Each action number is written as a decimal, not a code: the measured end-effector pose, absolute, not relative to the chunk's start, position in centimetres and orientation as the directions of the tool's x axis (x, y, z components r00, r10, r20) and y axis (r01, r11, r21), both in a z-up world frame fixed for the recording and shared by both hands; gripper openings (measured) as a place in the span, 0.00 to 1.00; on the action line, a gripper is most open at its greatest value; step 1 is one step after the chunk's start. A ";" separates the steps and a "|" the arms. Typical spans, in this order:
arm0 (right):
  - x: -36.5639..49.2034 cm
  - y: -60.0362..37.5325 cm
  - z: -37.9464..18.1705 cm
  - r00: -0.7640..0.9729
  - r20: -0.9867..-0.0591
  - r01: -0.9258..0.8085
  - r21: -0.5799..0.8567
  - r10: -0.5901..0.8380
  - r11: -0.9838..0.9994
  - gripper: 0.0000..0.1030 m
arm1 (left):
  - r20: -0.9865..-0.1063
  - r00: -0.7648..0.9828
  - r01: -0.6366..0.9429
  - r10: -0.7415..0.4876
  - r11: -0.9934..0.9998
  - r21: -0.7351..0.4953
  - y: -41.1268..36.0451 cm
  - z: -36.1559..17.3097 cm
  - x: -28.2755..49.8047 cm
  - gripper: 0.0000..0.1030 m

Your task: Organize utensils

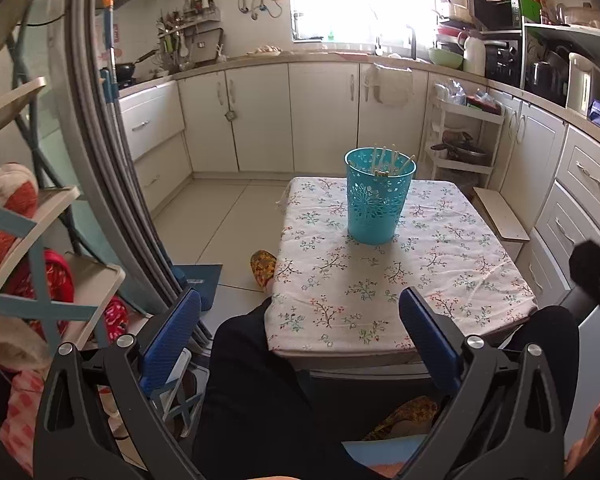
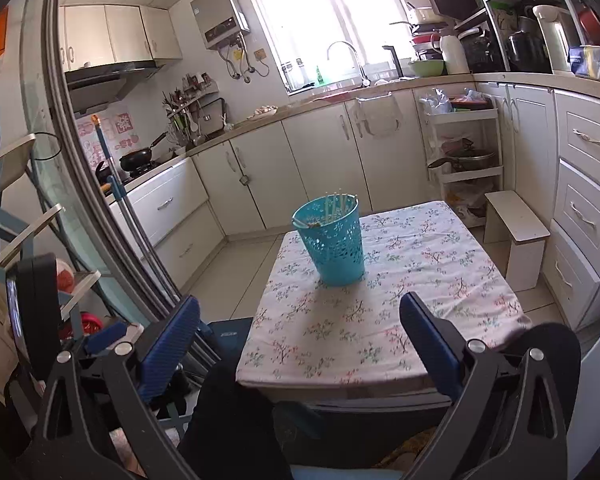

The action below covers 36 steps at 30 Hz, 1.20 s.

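A turquoise perforated plastic cup (image 1: 379,197) (image 2: 332,239) stands upright on a small table with a floral cloth (image 1: 400,280) (image 2: 380,320). Several pale chopsticks (image 1: 388,160) (image 2: 332,206) stick up inside it. My left gripper (image 1: 300,304) hangs open and empty above the person's knees, well short of the cup. In the right wrist view my right gripper (image 2: 300,312) is likewise open and empty, pulled back over the table's near edge. The left gripper's body (image 2: 32,312) shows at that view's left edge.
The person's black-trousered legs (image 1: 256,380) sit under the table's near edge. A white stool (image 2: 516,232) stands right of the table, a wooden shelf unit (image 1: 40,240) at left. Kitchen cabinets (image 1: 320,116), a rolling rack (image 2: 464,152) and crowded counters ring the room.
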State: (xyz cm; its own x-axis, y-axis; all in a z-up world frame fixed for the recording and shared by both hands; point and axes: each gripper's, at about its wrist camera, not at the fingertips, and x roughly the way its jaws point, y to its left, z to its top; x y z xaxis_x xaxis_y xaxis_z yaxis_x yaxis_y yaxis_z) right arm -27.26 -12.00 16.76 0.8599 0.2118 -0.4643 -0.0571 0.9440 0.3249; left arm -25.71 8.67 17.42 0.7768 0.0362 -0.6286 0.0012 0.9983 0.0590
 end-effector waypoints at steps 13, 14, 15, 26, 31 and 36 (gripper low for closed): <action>-29.5 -10.8 16.8 0.868 -0.458 -0.062 0.282 0.191 0.957 0.93 | -0.599 0.800 0.006 0.010 1.000 0.025 9.7 18.1 -27.9 0.93; -29.6 -10.7 16.8 0.868 -0.458 -0.062 0.280 0.190 0.958 0.93 | -0.598 0.801 0.006 0.010 1.000 0.024 9.7 18.1 -27.9 0.93; -29.6 -10.7 16.8 0.869 -0.458 -0.062 0.278 0.189 0.958 0.93 | -0.599 0.801 0.005 0.011 1.000 0.024 9.7 18.1 -28.0 0.93; -29.7 -10.2 16.8 0.866 -0.466 -0.060 0.264 0.182 0.963 0.93 | -0.596 0.803 0.005 0.011 1.000 0.026 9.7 18.1 -28.4 0.93; -29.8 -10.1 16.8 0.867 -0.464 -0.059 0.259 0.178 0.964 0.93 | -0.593 0.805 0.003 0.013 1.000 0.026 9.7 18.2 -28.6 0.93; -29.9 -10.1 16.9 0.869 -0.463 -0.061 0.250 0.174 0.966 0.93 | -0.594 0.804 0.003 0.013 1.000 0.027 9.7 18.1 -28.5 0.93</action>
State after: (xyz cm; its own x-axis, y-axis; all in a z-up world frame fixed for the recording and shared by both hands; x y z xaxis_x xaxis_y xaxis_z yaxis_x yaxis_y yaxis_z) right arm -29.93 -10.08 16.92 0.8693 0.1740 -0.4627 -0.0606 0.9665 0.2495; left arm -28.50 9.71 18.13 0.8044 0.0133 -0.5940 0.0031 0.9996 0.0266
